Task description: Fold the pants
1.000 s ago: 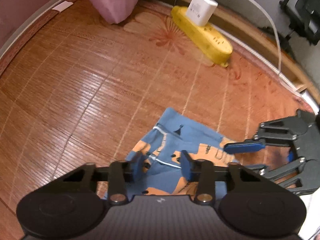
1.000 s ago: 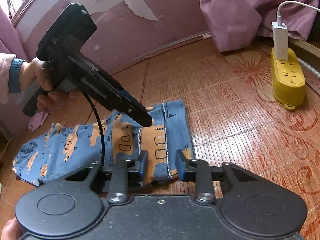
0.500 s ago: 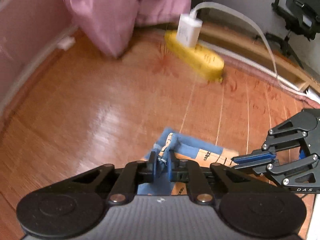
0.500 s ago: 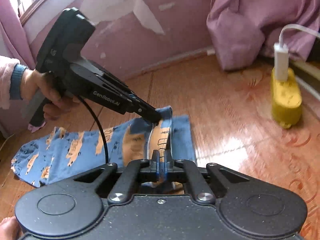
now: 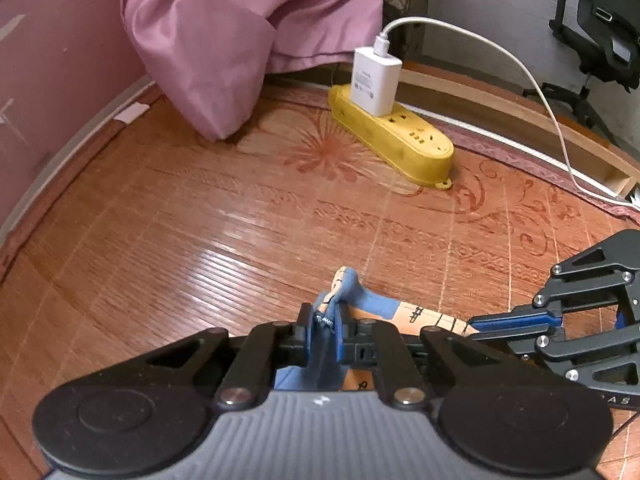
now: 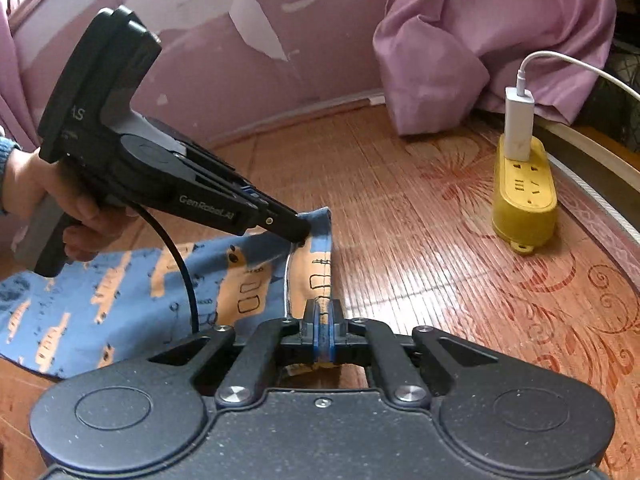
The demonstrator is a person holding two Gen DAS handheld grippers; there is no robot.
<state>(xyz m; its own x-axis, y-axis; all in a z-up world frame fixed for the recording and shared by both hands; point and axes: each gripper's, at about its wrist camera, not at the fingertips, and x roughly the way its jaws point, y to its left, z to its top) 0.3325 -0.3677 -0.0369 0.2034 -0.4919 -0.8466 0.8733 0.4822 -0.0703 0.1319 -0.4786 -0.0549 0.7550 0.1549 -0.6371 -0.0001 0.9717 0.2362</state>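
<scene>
Right wrist view: 1 pair of pants (image 6: 120,292), blue w/ orange shapes, lies on the wood-look mat (image 6: 400,208). Its long way runs left to right, legs to the left, waist end to the right. The waist edge is pulled up off the mat.

2 grippers hold that edge. The right gripper (image 6: 323,334) has its 2 fingers squeezed together on the near corner of the waist. The left gripper (image 6: 300,234) bites the far corner, tip pinched tight on the cloth. 1 hand (image 6: 48,196) holds its grip, & 1 black cord hangs from it over the pants.

Left wrist view: the left gripper (image 5: 323,326) has blue cloth bunched up btwn its 2 pads, and the right gripper (image 5: 472,325) sits just to its right, tip on the pants (image 5: 376,304).

Farther out: 1 yellow power strip (image 6: 524,196) w/ 1 white charger (image 6: 518,128) plugged in, 1 pink cloth (image 6: 480,40) hanging down, and 1 black chair (image 5: 600,32) far back.
</scene>
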